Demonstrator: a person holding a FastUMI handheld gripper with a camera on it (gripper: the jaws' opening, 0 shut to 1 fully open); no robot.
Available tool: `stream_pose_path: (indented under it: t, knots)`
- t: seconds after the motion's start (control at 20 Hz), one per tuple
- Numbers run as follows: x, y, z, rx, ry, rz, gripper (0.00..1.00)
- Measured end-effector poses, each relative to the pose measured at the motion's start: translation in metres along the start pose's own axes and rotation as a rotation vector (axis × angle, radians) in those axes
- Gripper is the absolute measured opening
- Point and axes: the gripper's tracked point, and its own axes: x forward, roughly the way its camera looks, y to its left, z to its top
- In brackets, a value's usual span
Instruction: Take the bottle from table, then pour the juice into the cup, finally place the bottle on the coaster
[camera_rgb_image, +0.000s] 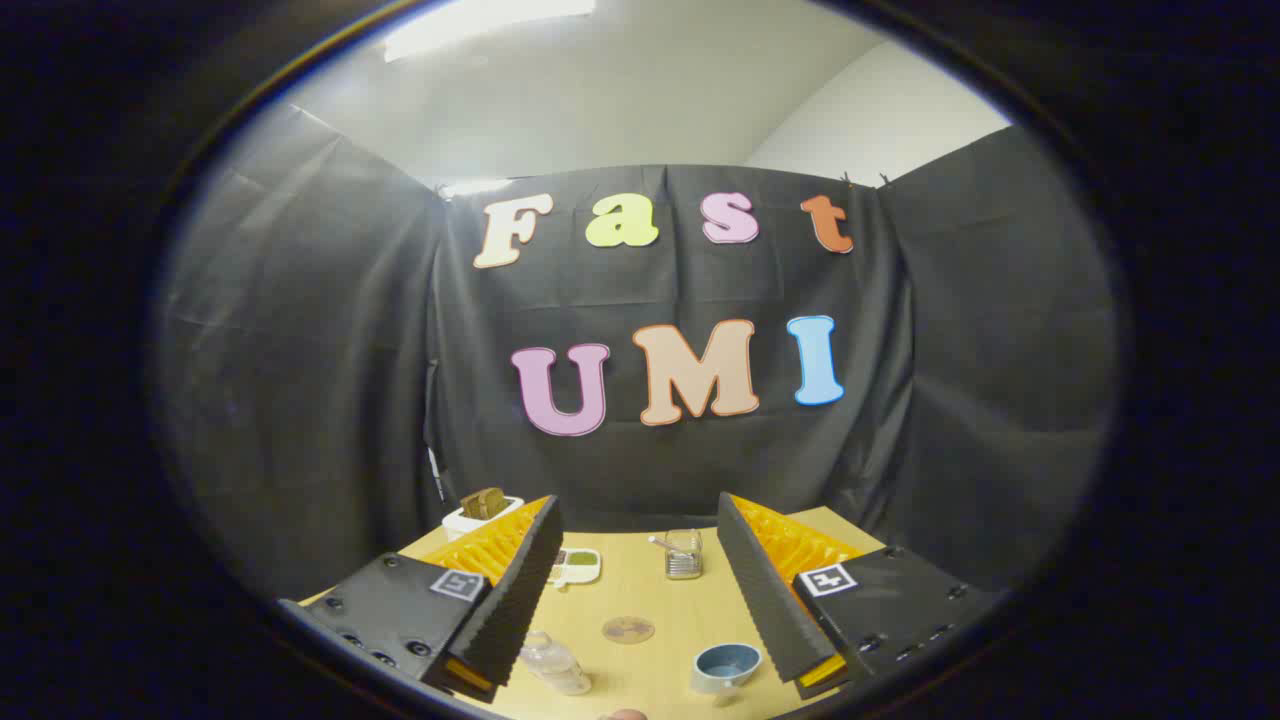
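Observation:
My gripper is held open above the wooden table, nothing between its fingers. A clear plastic bottle lies on the table just inside the left fingertip. A round, translucent coaster sits on the table between the fingers, a little beyond the bottle. A pale blue cup stands close to the right fingertip, its inside blue. No finger touches any of them.
A small glass jar with a stick in it stands at the table's far side. A white dish with greenish contents lies beside the left finger. A white toaster with bread stands at the far left corner.

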Motion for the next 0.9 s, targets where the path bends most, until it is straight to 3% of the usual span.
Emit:
stream_pose_path:
  t: [0.4,0.9]
  knots:
    - [-0.003,0.026,-0.044,-0.043,0.08,-0.012,0.98]
    - [-0.008,0.073,-0.097,-0.08,0.161,0.083,0.98]
